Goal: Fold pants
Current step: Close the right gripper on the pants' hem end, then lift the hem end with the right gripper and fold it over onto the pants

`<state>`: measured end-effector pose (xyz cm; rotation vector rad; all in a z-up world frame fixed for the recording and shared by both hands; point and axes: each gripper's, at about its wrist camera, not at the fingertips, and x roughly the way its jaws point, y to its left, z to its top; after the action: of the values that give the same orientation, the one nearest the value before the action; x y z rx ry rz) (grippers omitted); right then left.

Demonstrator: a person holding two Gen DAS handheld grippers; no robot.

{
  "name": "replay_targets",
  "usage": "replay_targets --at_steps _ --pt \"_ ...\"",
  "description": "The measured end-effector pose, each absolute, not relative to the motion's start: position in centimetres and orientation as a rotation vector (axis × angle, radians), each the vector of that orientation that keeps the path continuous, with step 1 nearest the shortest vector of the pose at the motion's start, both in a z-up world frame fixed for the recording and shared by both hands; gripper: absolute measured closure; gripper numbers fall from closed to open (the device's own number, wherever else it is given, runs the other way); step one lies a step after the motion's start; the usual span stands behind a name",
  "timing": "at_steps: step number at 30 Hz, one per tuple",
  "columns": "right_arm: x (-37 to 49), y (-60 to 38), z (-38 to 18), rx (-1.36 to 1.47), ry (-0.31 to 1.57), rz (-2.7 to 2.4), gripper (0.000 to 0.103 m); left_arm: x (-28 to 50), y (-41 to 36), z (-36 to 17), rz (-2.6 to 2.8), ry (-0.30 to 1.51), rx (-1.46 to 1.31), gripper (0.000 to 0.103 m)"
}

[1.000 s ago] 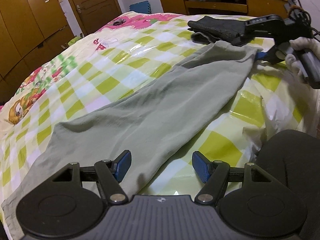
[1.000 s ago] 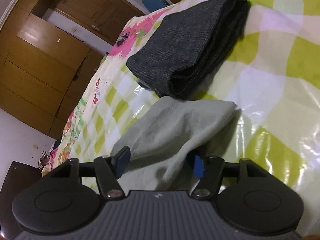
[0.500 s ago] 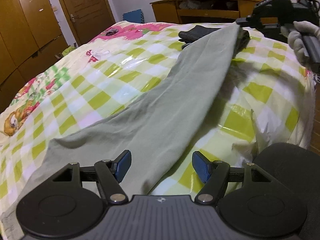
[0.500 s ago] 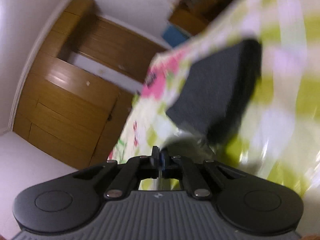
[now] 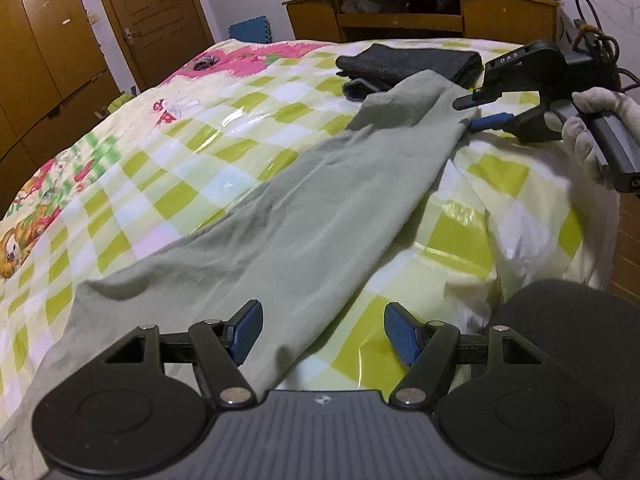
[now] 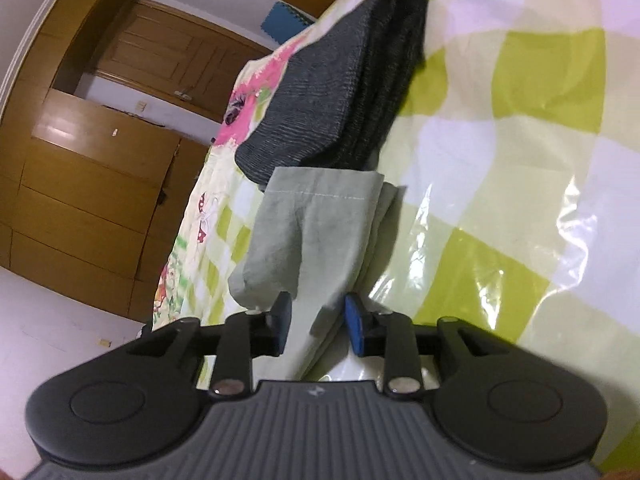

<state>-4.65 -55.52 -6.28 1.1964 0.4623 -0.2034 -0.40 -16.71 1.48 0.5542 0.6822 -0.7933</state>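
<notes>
Pale green pants [image 5: 320, 208] lie stretched along the checked bed cover [image 5: 160, 152]. My left gripper [image 5: 322, 330] hovers open over their near end, apart from the cloth. At the far end my right gripper [image 5: 468, 114], held by a gloved hand [image 5: 600, 120], has its jaws opening. In the right wrist view the leg's hem [image 6: 320, 232] lies loosely bunched between the right gripper's [image 6: 318, 320] blue pads [image 6: 354, 328], which do not press on it. The hem end rests against a folded dark grey garment [image 6: 340, 92].
The dark garment [image 5: 408, 64] sits near the bed's far side. A wooden desk [image 5: 420, 12] stands beyond the bed, with a wardrobe [image 5: 48, 52] and a door [image 5: 152, 20] at left. A black rounded object [image 5: 560, 320] lies by the bed edge at lower right.
The right gripper shut on the leg end, lifted it, then lowered it again. Its jaws have parted and the hem now lies slack. The left gripper stayed put.
</notes>
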Motion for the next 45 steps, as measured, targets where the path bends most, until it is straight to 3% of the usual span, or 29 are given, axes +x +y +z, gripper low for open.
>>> replay_targets --at_steps 3,11,14,15,16,18,23,27,34,39,45 --pt "-4.6 -55.6 -6.6 1.230 0.435 -0.196 0.063 -0.5 -17.3 1.5 -0.813 0.677 0.559 0.023" --pt "-1.7 -55.5 -8.6 1.295 0.405 -0.197 0.062 -0.9 -17.7 1.3 -0.820 0.689 0.574 0.023" --pt "-1.8 -55.2 -8.3 1.314 0.373 -0.194 0.071 -0.6 -17.9 1.3 -0.815 0.680 0.585 0.023" --pt "-2.3 -55.1 -8.1 1.332 0.341 -0.176 0.083 -0.5 -17.9 1.4 -0.813 0.675 0.584 0.023" --pt "-2.8 -54.9 -7.8 1.344 0.299 -0.146 0.089 -0.2 -17.9 1.6 -0.812 0.672 0.579 0.023" --pt "-3.0 -54.7 -7.5 1.328 0.260 -0.126 0.086 0.2 -18.0 1.7 -0.806 0.662 0.577 0.023" --pt "0.5 -54.3 -9.6 1.322 0.385 -0.122 0.080 1.9 -18.2 1.6 -0.771 0.654 0.561 0.023" --pt "0.9 -54.5 -9.3 1.418 0.330 -0.096 0.099 2.9 -18.1 1.1 -0.749 0.680 0.530 0.023" --pt "-3.8 -54.1 -0.8 1.198 0.165 -0.062 0.099 2.4 -19.0 1.3 -0.799 0.651 0.513 0.023" --pt "-5.6 -55.7 -4.7 1.179 0.361 -0.255 0.094 2.3 -19.5 -1.9 -0.809 0.735 0.535 0.022" --pt "-6.3 -57.5 -7.3 1.377 0.236 -0.258 0.084 2.5 -17.9 -2.1 -0.792 0.757 0.503 0.018"
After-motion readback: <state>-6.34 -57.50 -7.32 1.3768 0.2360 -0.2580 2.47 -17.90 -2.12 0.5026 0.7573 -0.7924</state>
